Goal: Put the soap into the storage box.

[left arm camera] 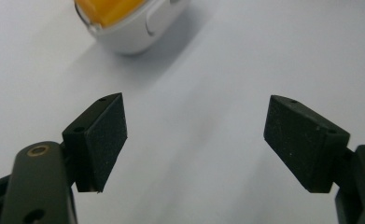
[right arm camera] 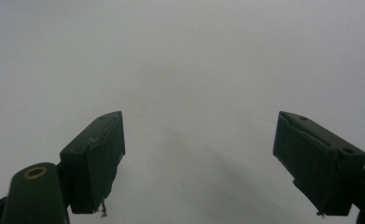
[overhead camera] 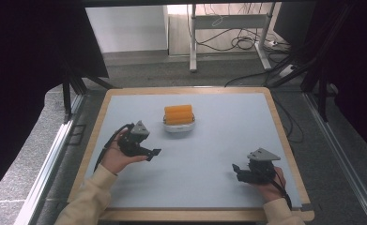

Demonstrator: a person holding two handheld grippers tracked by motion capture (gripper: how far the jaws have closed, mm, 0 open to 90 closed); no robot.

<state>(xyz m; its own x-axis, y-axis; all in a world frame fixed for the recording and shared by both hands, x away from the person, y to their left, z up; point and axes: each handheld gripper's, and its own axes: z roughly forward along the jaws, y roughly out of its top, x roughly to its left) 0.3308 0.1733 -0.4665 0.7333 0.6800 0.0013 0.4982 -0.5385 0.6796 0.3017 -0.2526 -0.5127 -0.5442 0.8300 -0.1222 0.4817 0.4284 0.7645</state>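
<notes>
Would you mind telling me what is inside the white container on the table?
The white container holds orange ridged pieces packed side by side, rising above its rim. Whatever lies below them, and the container's bottom, is covered. What the pieces are cannot be told.

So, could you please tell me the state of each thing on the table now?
Left gripper: jaws open, empty, held over the mat.
Right gripper: jaws open, empty.
White container: upright on the mat, untouched.
Orange item: sitting in the white container.
</notes>
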